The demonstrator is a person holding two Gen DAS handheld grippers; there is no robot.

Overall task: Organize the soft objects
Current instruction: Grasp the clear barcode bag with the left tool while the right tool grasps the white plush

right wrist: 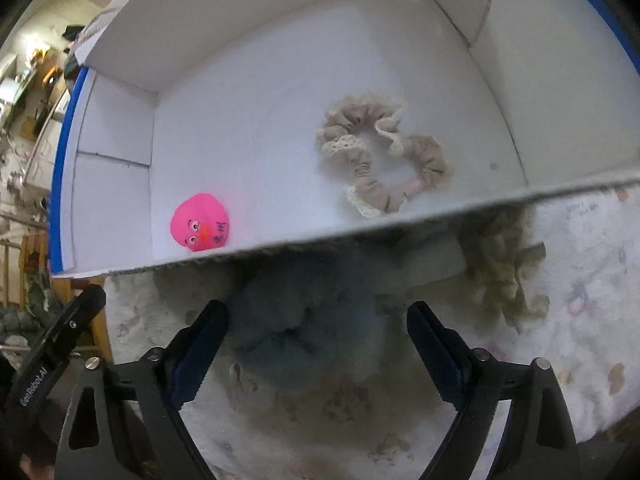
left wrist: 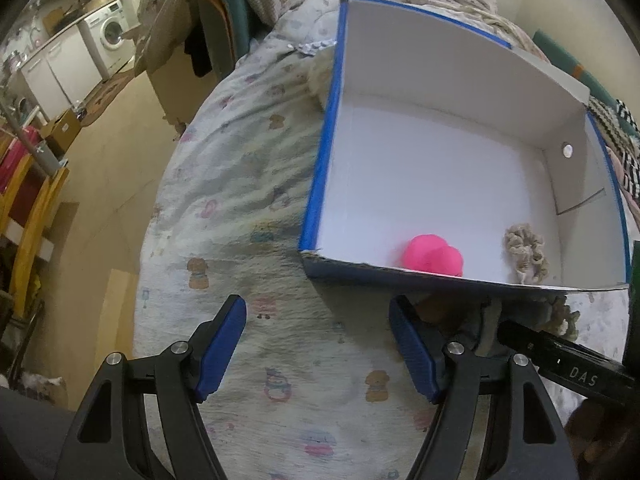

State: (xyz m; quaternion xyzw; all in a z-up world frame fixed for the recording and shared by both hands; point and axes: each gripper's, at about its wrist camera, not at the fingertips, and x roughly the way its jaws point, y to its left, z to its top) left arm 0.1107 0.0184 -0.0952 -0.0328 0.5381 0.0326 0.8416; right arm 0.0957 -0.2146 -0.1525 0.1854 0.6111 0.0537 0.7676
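We saw a fluffy grey-blue soft thing (right wrist: 308, 320) lying on the bed's printed quilt (left wrist: 248, 184), just outside the near wall of the white cardboard box with blue edging (left wrist: 320, 184). It sat blurred between the blue pads of our right gripper (right wrist: 318, 334); its long axis and facing could not be made out. The jaws stood partly apart around it, and we could not tell whether the pads pressed it. A tan knotted yarn piece (right wrist: 504, 276) lay beside it, towards the quilt's right.

Inside the box, a pink rubber duck (right wrist: 202, 224) rested in the near left corner, its face turned towards the right camera, with dark characters on its side that we could not read. A beige ruffled fabric scrunchie (right wrist: 384, 156) lay flat near the near right corner.

Only the left view showed our left gripper (left wrist: 318, 344), jaws apart and empty over the quilt, and a white washing machine (left wrist: 106, 34) far off. A black bar read "DAS"; the right view showed "GenRobot.AI".
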